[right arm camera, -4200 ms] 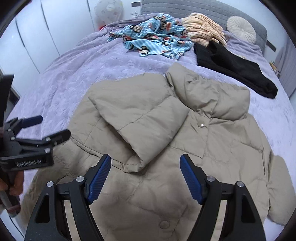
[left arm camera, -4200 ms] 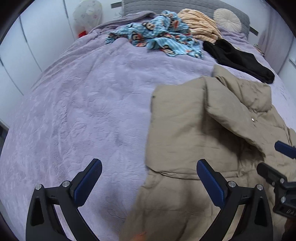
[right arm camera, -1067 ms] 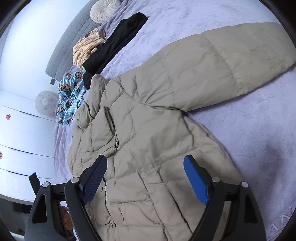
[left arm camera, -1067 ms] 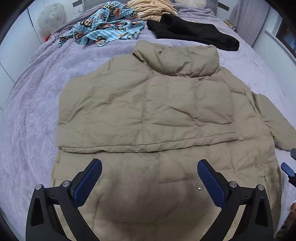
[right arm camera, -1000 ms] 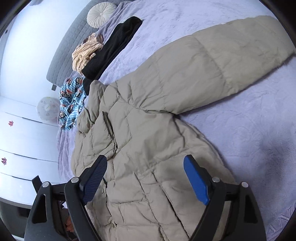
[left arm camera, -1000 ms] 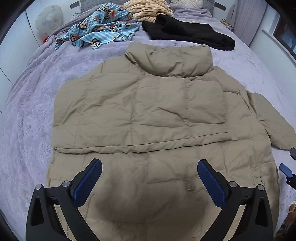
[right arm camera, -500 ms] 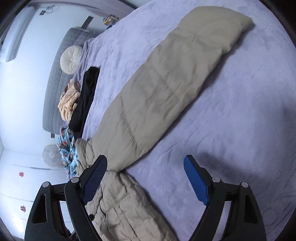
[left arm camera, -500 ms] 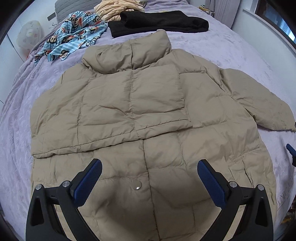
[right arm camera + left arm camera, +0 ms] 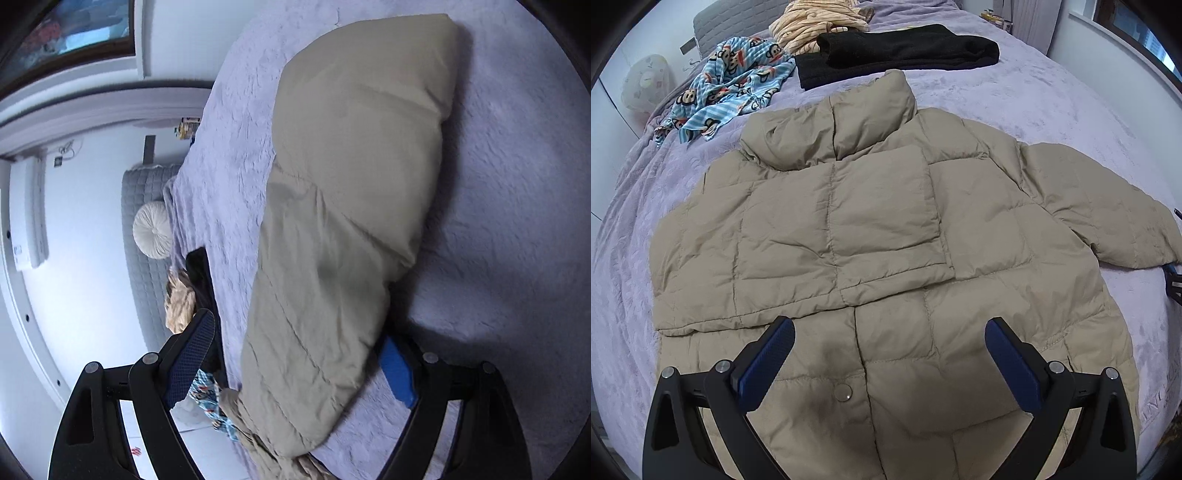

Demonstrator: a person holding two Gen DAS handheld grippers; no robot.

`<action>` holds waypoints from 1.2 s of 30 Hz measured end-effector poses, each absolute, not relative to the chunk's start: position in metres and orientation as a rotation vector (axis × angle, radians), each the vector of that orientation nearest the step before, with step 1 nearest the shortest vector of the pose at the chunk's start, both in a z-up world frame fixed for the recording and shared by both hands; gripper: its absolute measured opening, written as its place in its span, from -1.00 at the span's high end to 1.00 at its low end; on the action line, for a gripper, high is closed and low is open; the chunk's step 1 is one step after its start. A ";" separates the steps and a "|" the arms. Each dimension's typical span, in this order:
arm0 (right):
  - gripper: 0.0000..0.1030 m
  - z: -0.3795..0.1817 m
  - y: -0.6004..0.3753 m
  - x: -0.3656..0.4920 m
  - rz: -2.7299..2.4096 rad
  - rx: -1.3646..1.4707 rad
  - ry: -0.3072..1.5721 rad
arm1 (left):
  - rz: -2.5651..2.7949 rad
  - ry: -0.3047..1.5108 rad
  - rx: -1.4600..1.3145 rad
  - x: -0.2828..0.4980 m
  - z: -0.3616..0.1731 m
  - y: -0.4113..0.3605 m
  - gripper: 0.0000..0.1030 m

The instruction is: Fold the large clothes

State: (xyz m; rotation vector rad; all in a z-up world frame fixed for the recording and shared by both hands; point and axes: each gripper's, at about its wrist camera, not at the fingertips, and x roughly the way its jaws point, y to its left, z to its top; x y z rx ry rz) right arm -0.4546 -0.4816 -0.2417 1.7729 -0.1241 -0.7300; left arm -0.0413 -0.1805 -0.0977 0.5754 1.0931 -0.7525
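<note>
A khaki quilted puffer jacket lies front up on the bed's lilac plush blanket, collar toward the headboard and hem toward the left gripper. One sleeve is folded across the jacket's chest, its cuff edge reaching past the centre line; the other sleeve stretches out flat on the blanket away from the jacket's body. The left gripper hovers over the jacket's lower front with its blue-padded jaws spread wide and nothing between them, a metal snap button showing in the gap. The right gripper sits low at the outstretched sleeve with its jaws wide apart, one on either side of the sleeve, not closed on it. Beyond the jacket's collar lies a folded black garment, just clear of the collar. Next to it, farther from the jacket, are a crumpled blue monkey-print cloth and a peach striped garment. A round cream cushion leans against the grey quilted headboard behind them.
</note>
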 end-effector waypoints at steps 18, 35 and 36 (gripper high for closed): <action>0.91 -0.085 -0.452 -0.279 -0.367 1.213 0.189 | -0.648 1.112 0.493 0.020 -0.097 -0.133 -1.00; 0.88 -0.170 -0.281 -0.035 -0.152 0.906 0.789 | -0.482 1.062 0.396 0.100 -0.095 -0.046 -1.00; 0.87 -0.179 -0.282 -0.037 -0.166 0.934 0.804 | -0.479 1.066 0.389 0.103 -0.097 -0.043 -1.00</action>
